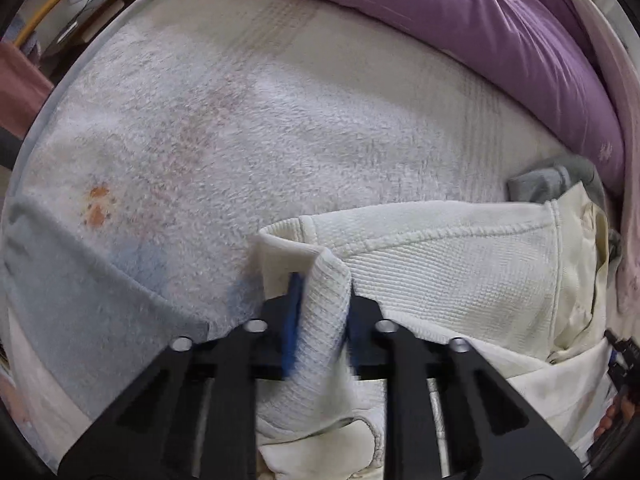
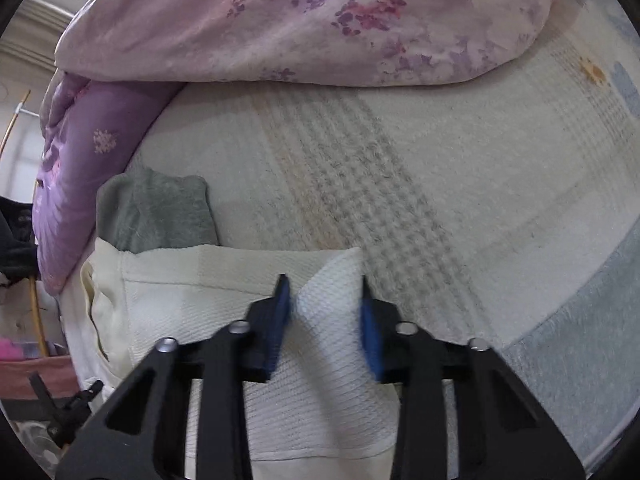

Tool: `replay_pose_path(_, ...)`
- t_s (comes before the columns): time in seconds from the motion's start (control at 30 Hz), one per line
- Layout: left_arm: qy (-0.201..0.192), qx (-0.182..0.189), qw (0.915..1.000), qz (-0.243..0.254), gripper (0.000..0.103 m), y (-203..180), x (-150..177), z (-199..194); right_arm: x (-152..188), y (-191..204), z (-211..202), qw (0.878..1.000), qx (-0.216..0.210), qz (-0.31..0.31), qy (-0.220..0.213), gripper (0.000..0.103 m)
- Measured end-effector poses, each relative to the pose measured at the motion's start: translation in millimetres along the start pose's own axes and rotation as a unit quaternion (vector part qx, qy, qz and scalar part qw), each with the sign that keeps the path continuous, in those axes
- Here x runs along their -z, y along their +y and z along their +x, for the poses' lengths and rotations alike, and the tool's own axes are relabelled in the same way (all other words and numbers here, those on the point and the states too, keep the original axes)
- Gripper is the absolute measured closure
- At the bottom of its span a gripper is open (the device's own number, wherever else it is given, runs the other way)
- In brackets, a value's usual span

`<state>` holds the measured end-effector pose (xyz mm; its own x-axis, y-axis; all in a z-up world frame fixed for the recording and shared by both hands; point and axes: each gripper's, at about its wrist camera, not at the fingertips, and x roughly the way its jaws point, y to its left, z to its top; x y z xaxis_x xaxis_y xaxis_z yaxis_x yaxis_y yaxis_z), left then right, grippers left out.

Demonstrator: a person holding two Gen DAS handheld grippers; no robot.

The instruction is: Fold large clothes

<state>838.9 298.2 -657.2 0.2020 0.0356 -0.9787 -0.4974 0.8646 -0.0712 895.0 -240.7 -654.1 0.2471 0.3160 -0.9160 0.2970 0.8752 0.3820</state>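
Observation:
A cream waffle-knit garment [image 1: 460,276] lies on the fluffy white blanket [image 1: 240,128] that covers the bed. My left gripper [image 1: 322,300] is shut on a bunched corner of the garment, and the cloth hangs down between the blue pads. In the right wrist view the same garment [image 2: 192,292] lies folded under the gripper. My right gripper [image 2: 323,300] has its jaws partly apart with a fold of the garment between the blue pads [image 2: 370,340]; the cloth looks loose there.
A purple floral duvet [image 1: 480,40] is piled along the far side of the bed; it also shows in the right wrist view [image 2: 300,20]. A grey folded cloth [image 2: 154,208] lies beside the garment. The blanket has a blue-grey border [image 2: 580,340]. Room clutter [image 2: 36,360] shows past the bed edge.

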Motion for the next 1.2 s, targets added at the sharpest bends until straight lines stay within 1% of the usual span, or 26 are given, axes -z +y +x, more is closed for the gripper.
replay_pose_path(0.03,-0.002,0.001,1.0,-0.002,0.096,0,0,-1,1,0,-2,1.0,-0.001,-0.003,-0.005,0.088)
replay_pose_path(0.07,-0.009,0.001,1.0,-0.001,0.097,0,2,-6,4,0,-5,1.0,-0.004,-0.005,-0.014,0.091)
replay_pose_path(0.17,-0.04,0.006,0.9992,0.002,0.098,6,13,-29,14,6,-28,0.998,-0.014,-0.02,-0.05,0.093)
replay_pose_path(0.2,-0.049,0.01,0.9987,-0.002,0.098,8,17,-37,18,7,-37,0.998,-0.023,-0.023,-0.057,0.093)
replay_pose_path(0.27,-0.074,0.027,0.9969,-0.011,0.098,14,27,-61,26,8,-61,0.996,-0.056,-0.02,-0.073,0.093)
replay_pose_path(0.37,-0.109,0.033,0.9934,-0.015,0.098,19,48,-97,45,13,-101,0.991,-0.078,-0.042,-0.103,0.093)
replay_pose_path(0.47,-0.133,0.04,0.99,-0.023,0.098,32,68,-127,74,13,-140,0.986,-0.094,-0.063,-0.123,0.093)
replay_pose_path(0.53,-0.145,0.042,0.9881,-0.03,0.098,41,94,-150,101,5,-167,0.984,-0.103,-0.062,-0.131,0.094)
replay_pose_path(0.6,-0.152,0.039,0.9869,-0.036,0.098,53,121,-168,130,-6,-191,0.984,-0.102,-0.06,-0.135,0.094)
replay_pose_path(0.67,-0.155,0.034,0.9864,-0.042,0.098,67,146,-184,158,-12,-206,0.985,-0.095,-0.057,-0.133,0.094)
replay_pose_path(0.73,-0.148,0.033,0.9865,-0.062,0.098,84,182,-196,197,-28,-221,0.988,-0.079,-0.055,-0.121,0.094)
replay_pose_path(0.77,-0.142,0.036,0.9866,-0.072,0.098,90,197,-199,209,-35,-224,0.99,-0.073,-0.051,-0.114,0.094)
replay_pose_path(0.8,-0.125,0.035,0.9878,-0.086,0.098,102,221,-199,230,-49,-225,0.993,-0.064,-0.04,-0.093,0.094)
replay_pose_path(0.87,-0.102,0.028,0.9896,-0.098,0.097,116,252,-194,264,-71,-220,0.997,-0.033,-0.034,-0.065,0.093)
replay_pose_path(0.93,-0.053,0.014,0.9929,-0.105,0.097,131,289,-178,287,-91,-204,1.0,0.002,-0.023,-0.013,0.092)
replay_pose_path(0.97,-0.036,0.01,0.9937,-0.106,0.096,135,301,-172,300,-103,-194,1.0,0.021,-0.015,0.015,0.087)
replay_pose_path(1.0,-0.015,0.001,0.9934,-0.114,0.094,141,317,-165,309,-109,-189,0.999,0.039,-0.015,0.024,0.082)
replay_pose_path(1.03,-0.002,-0.004,0.9923,-0.124,0.092,146,331,-162,319,-114,-183,0.997,0.06,-0.021,0.041,0.081)
replay_pose_path(1.07,0.005,-0.007,0.9918,-0.127,0.09,147,340,-160,326,-116,-180,0.996,0.069,-0.022,0.055,0.08)
replay_pose_path(1.1,0.013,-0.016,0.9913,-0.13,0.088,149,351,-160,331,-118,-182,0.996,0.065,-0.016,0.053,0.077)
replay_pose_path(1.13,0.014,-0.019,0.9908,-0.133,0.084,151,358,-163,332,-115,-185,0.997,0.063,-0.016,0.049,0.073)
replay_pose_path(1.17,0.014,-0.022,0.9898,-0.14,0.077,153,365,-167,334,-110,-190,0.996,0.069,-0.026,0.043,0.064)
replay_pose_path(1.2,0.009,-0.023,0.9893,-0.144,0.073,153,369,-171,334,-105,-193,0.996,0.075,-0.038,0.034,0.061)
